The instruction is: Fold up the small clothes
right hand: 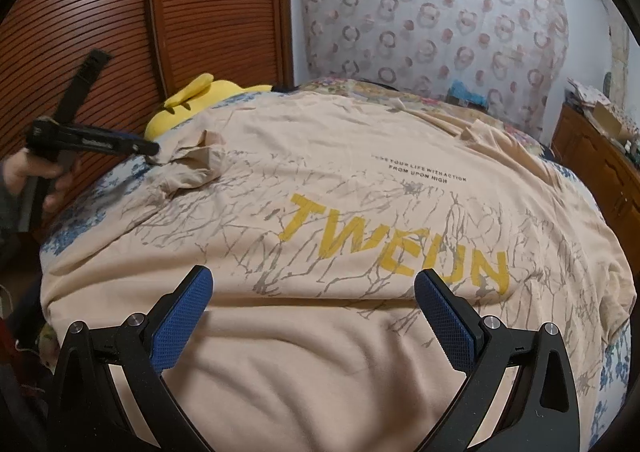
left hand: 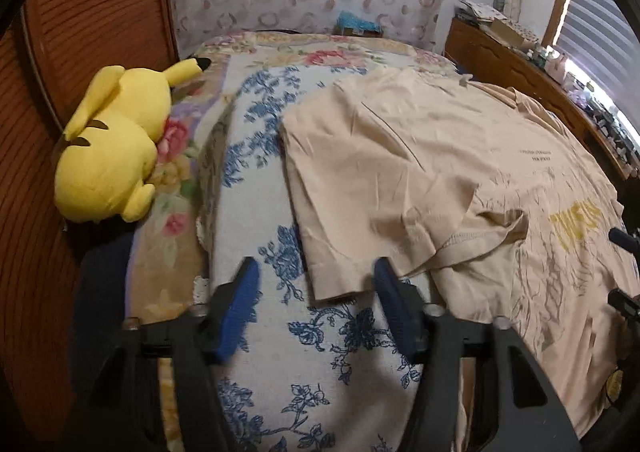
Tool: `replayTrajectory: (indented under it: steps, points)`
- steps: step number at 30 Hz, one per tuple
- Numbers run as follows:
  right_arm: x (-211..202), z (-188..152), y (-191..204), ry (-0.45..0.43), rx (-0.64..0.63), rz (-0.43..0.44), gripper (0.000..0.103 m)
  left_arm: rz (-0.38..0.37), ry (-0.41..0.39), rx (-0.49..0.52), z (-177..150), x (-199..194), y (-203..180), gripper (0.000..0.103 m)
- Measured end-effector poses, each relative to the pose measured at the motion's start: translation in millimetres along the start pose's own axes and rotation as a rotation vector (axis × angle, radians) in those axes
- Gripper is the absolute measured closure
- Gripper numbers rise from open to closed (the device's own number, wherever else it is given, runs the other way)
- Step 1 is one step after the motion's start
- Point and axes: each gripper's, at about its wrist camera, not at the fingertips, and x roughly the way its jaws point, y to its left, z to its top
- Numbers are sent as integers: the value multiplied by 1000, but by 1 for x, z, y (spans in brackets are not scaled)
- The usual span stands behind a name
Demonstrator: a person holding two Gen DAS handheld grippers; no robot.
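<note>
A beige T-shirt [right hand: 360,180] lies spread across a bed [left hand: 256,220] covered in a blue-flowered white cloth, its printed side up, one sleeve [left hand: 360,188] folded in over the body. The left gripper [left hand: 316,284] angles steeply down at that sleeve's hem, its blue fingers [left hand: 240,304] standing partly apart; the hem lies between them, and the pads do not appear to press on it. The right gripper [right hand: 312,304] tilts down over the lower part of the shirt, fingers [right hand: 448,316] spread wide with only flat fabric below — nothing held.

The right wrist view shows what the left cannot: a hand [right hand: 24,176] gripping the left tool's handle at the bed's near-left edge, its black tip at the bunched sleeve, and the yellow lettering read head-on. The left wrist view alone gives the whole yellow plush toy [left hand: 116,140] lying by the slatted wooden door [left hand: 92,12], apart from the shirt, and a cluttered wooden dresser [left hand: 520,64] beneath a bright window — seen only in part from the right.
</note>
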Motion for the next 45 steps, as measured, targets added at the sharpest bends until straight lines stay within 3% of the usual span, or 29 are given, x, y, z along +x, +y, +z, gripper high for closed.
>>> replayTrajectory:
  steps: [3, 4, 5, 10, 14, 19, 21, 24, 26, 31, 41, 45]
  points:
    - [-1, 3, 0, 4, 5, 24, 0, 0, -15, 40, 0, 0, -4, 74]
    - [-1, 3, 0, 1, 4, 24, 0, -24, -13, 42, 2, 0, -6, 92]
    - [-1, 4, 1, -1, 3, 21, 0, -37, -9, 44, 5, -2, -7, 101]
    - [1, 1, 2, -1, 1, 23, 0, -70, -30, 89, 32, -9, -24, 103]
    - [1, -1, 1, 1, 9, 26, 0, -123, -79, 115, 74, -19, -50, 103]
    - [1, -2, 3, 4, -3, 19, 0, -126, -115, 174, 119, -22, -89, 103]
    - [2, -2, 3, 5, 0, 20, 0, -119, -112, 186, 131, -16, -99, 98]
    - [2, -3, 1, 1, 10, 25, 0, -162, -80, 204, 138, -6, -109, 82]
    - [1, -4, 0, -2, 14, 27, 0, -161, -74, 213, 137, -4, -112, 65]
    - [1, -4, 0, -5, 15, 28, 0, -127, -60, 200, 112, -7, -100, 44]
    - [-2, -3, 0, -1, 6, 21, 0, -32, 26, 192, 38, -3, -41, 43]
    - [-4, 7, 0, 4, 26, 74, 2, -4, 49, 175, 17, 6, -26, 43]
